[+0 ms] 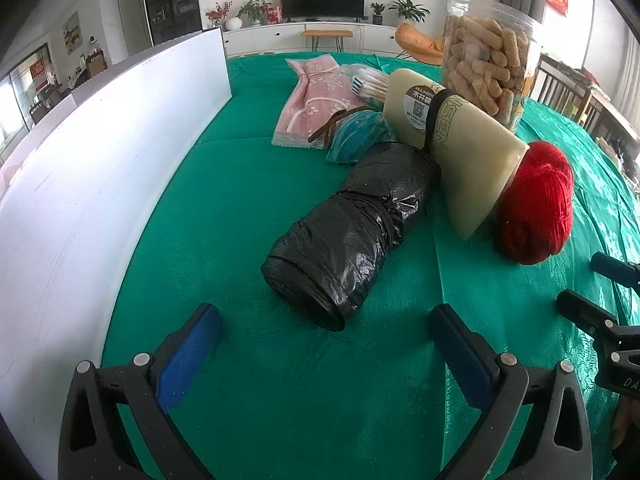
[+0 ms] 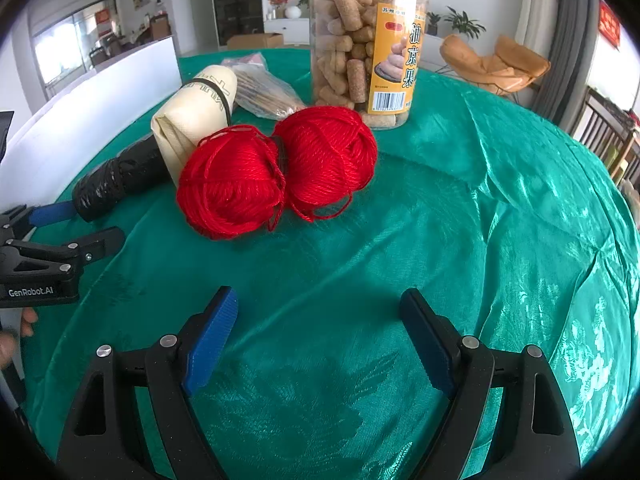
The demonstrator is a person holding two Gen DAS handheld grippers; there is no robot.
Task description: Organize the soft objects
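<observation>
Green cloth [image 1: 248, 184] spreads under both my grippers, jaws wide and empty – the black roll [image 1: 344, 236] lies dead ahead of my left gripper [image 1: 326, 344], long axis pointing at it, while the yarn [image 2: 276, 176] sits ahead of my right gripper [image 2: 316, 336], farther off

My left gripper [image 1: 326, 354] sits low in its frame, fingers spread wide and holding nothing. My right gripper [image 2: 318, 340] is the same, gaping and bare at bottom centre. Each shows at the other's frame edge.
</observation>
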